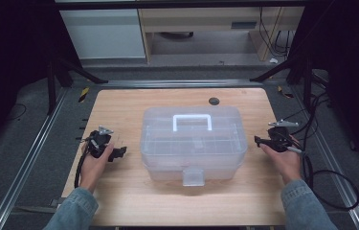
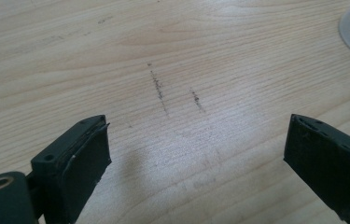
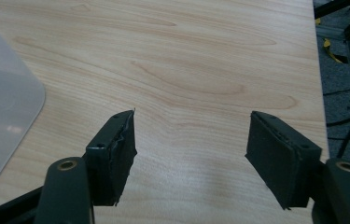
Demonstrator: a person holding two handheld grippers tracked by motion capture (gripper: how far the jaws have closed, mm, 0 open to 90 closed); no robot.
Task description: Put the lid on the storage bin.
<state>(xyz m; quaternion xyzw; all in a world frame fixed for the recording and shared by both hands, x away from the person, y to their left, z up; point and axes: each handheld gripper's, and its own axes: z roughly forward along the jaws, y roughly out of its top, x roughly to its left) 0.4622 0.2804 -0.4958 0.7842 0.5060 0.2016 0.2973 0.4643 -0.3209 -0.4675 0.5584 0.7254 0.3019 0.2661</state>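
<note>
Surroundings: a dark room with a grey floor, metal rails along both sides of the table and pale furniture at the back.
Surface: a light wooden table [image 1: 119,105] with visible grain; a small dark round hole [image 1: 214,101] sits near its far edge.
Box: a translucent clear plastic storage box [image 1: 225,143] with rounded corners stands at the middle of the table, between the two hands, upright, lid down.
Handle: a white carrying handle [image 1: 192,121] lies on top of the lid.
Latch: a clear plastic front latch [image 1: 193,176] hangs on the near side of the box, facing the person.
Left gripper: the left gripper [image 1: 118,153] is to the left of the box, near it but apart; in the left gripper view its jaws stand wide apart over bare wood with faint pencil-like marks [image 2: 158,88], nothing between them.
Right gripper: the right gripper [image 1: 258,141] is just right of the box, not touching it; in the right gripper view its jaws are spread, released, nothing between them, a corner of the box at the left edge.
Arms: both forearms wear blue denim sleeves [image 1: 74,211].
Cables: black cables [image 1: 330,177] trail off the right side.
</note>
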